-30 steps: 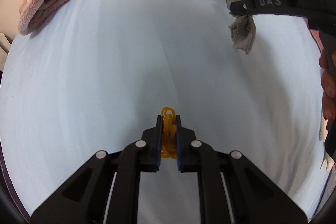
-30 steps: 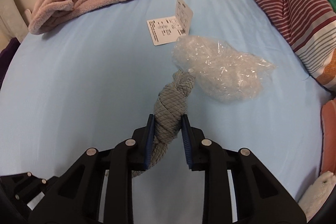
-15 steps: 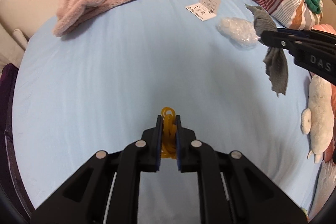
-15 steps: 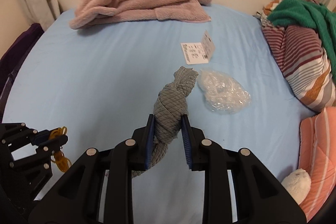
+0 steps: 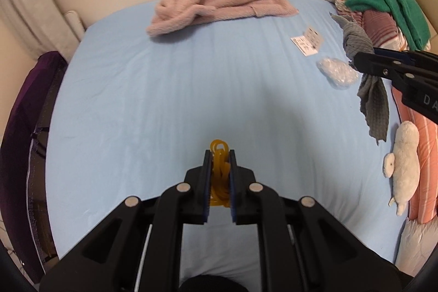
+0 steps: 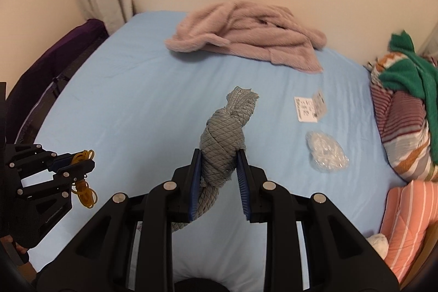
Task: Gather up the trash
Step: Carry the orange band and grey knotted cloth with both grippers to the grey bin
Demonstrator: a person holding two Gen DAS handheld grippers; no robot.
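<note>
Clamping yellow rubber bands (image 5: pixel 219 177) in left tongs (image 5: pixel 219 155), grey knotted cloth (image 6: pixel 223 144) in right tongs (image 6: pixel 219 155).

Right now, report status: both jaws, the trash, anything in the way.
Left gripper shut on yellow rubber bands. Right gripper shut on grey knotted cloth. Crumpled plastic and paper tag remain on the bed. Nothing blocking.

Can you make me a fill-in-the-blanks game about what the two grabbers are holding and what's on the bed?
1. The left gripper is shut on yellow ____ bands.
2. The right gripper pinches a twisted ____ cloth.
3. The clear plastic wrap lies on the ____ bedsheet.

Missing words: rubber; grey; blue
</note>
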